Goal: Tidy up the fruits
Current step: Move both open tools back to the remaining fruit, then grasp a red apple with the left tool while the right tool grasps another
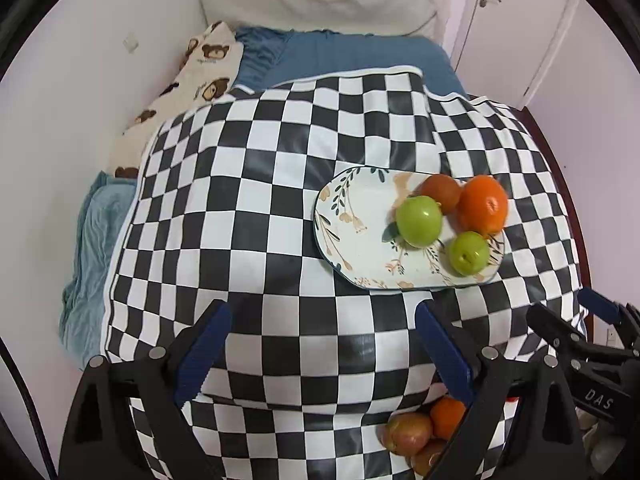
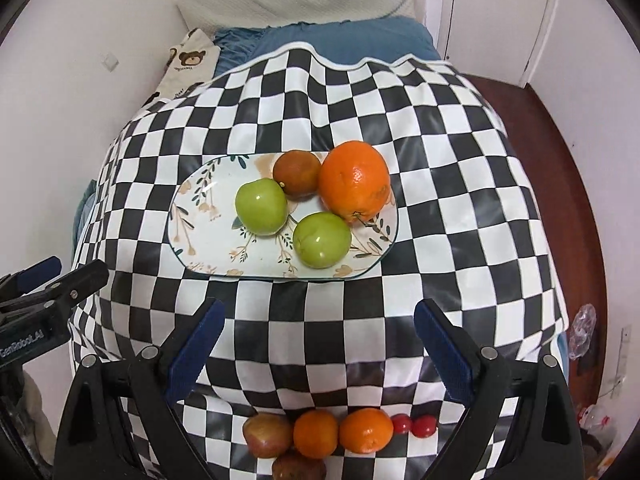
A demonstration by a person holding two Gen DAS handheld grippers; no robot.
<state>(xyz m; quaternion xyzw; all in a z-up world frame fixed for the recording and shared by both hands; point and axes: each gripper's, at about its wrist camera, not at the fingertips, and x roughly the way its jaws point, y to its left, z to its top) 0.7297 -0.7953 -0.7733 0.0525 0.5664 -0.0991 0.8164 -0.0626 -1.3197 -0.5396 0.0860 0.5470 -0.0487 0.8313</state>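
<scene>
So this looks like a between-picks moment: both grippers are held above the checkered cloth on the bed, nothing carried. The left gripper is spread wide with only cloth seen between its blue pads, and the right gripper is also spread wide and empty.

Going left to right on the floral plate: the left half is bare, then 1 green apple, a dark reddish fruit at the far side, a 2nd green apple nearer, and a big orange at the right end. So 4 fruits are on the plate, bunched to the right and touching each other.

The leftovers are lined up at the near edge of the cloth, under the right gripper: a reddish apple, 2 oranges and 2 small red fruits, plus another reddish one partly cut off at the bottom.

Judging by that, the job is probably about half done. The next pick would call for a drop to that near row, 1 fruit closed on, then carried to the plate's bare left side.
</scene>
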